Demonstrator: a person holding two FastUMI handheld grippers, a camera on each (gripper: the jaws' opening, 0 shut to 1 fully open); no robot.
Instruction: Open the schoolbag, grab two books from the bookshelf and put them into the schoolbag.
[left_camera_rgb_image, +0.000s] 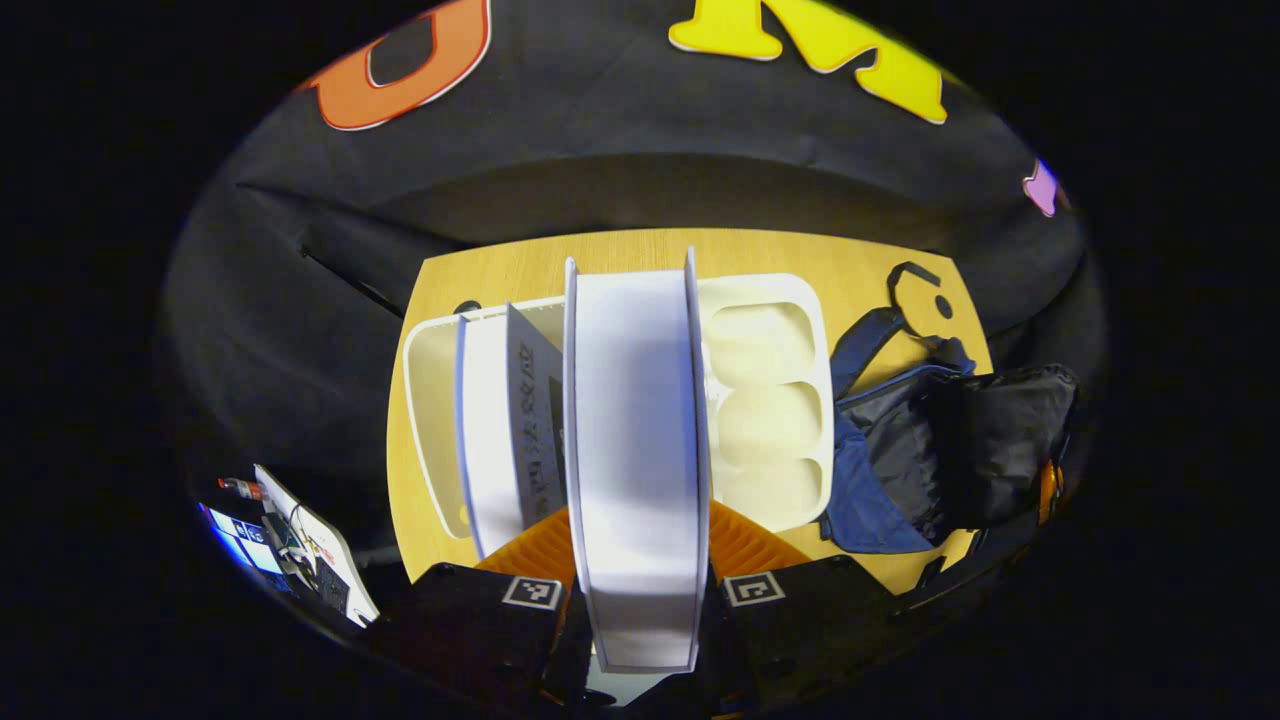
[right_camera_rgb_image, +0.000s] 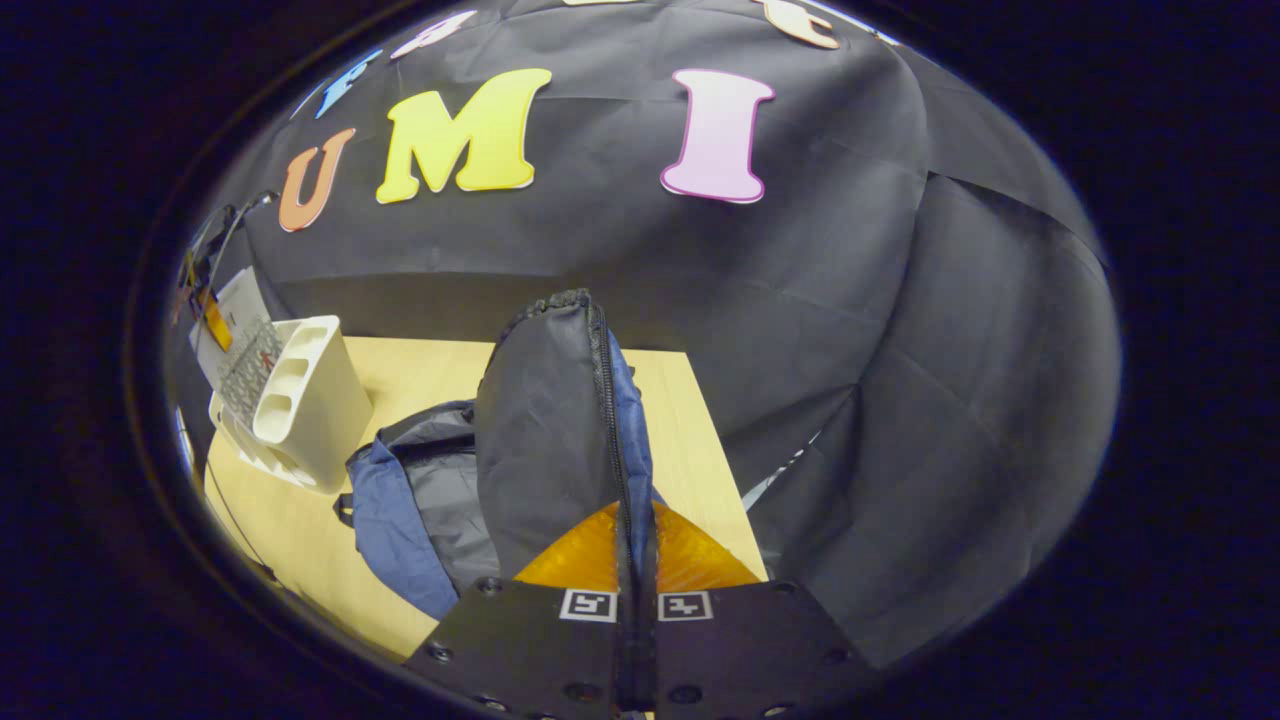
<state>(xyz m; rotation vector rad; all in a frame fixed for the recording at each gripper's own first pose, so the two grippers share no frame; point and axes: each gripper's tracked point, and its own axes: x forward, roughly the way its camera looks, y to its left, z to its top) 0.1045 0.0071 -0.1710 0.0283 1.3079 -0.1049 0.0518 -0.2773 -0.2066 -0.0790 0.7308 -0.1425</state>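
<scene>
My left gripper (left_camera_rgb_image: 640, 600) clamps the first book (left_camera_rgb_image: 637, 440), frame centre; my right gripper (right_camera_rgb_image: 636, 600) pinches the schoolbag (right_camera_rgb_image: 560, 440) flap up; another book (left_camera_rgb_image: 490, 430) waits in the bookshelf (left_camera_rgb_image: 765, 400).

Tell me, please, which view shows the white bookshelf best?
The left gripper view: it looks down into the bookshelf, showing its compartments and a book leaning inside, while the left tool holds another book in front. The right gripper view shows the bookshelf small and far off at its left edge, beside the schoolbag.
</scene>
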